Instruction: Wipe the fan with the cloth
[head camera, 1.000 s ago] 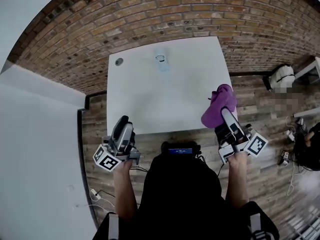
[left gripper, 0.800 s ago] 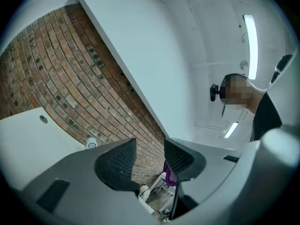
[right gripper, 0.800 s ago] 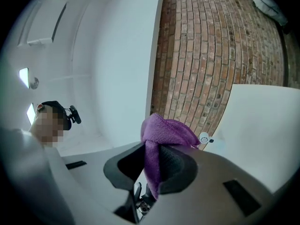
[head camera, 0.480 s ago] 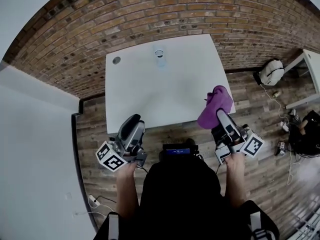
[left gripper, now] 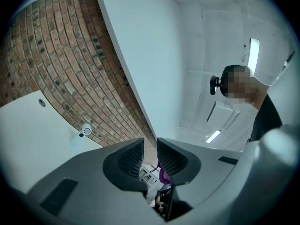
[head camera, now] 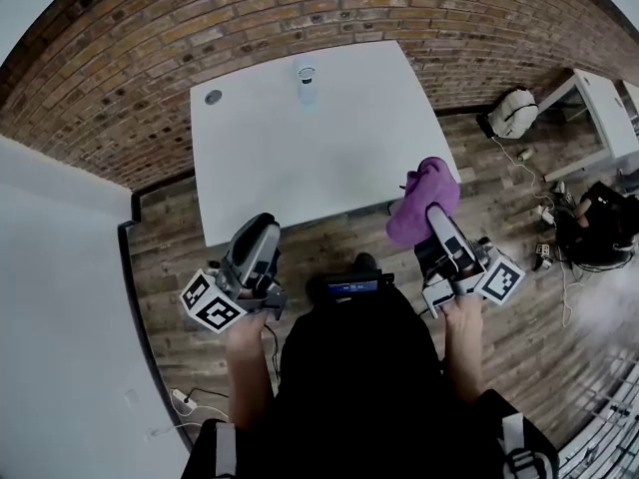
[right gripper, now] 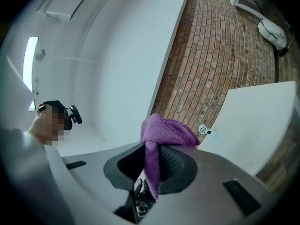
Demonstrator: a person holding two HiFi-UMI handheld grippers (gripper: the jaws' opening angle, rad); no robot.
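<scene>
A small white fan [head camera: 307,76] stands at the far edge of the white table [head camera: 300,158]; it also shows in the left gripper view [left gripper: 85,130] and the right gripper view [right gripper: 203,130]. My right gripper [head camera: 431,216] is shut on a purple cloth [head camera: 424,193], which bunches above the jaws [right gripper: 161,135] off the table's near right corner. My left gripper [head camera: 262,228] hovers at the table's near edge. Its jaws [left gripper: 150,156] have just been closing; a narrow gap is left, with nothing between them. Both grippers are far from the fan.
A brick wall [head camera: 329,8] runs behind the table, and a white wall [head camera: 60,267] stands on the left. The table has a round cable hole [head camera: 213,97]. On the wooden floor to the right are a white bag [head camera: 513,114], another white table [head camera: 599,108] and cables.
The table and fan sit higher and further left in the head view. The cloth has gone from over the table's right corner to just off it. The left jaws have narrowed.
</scene>
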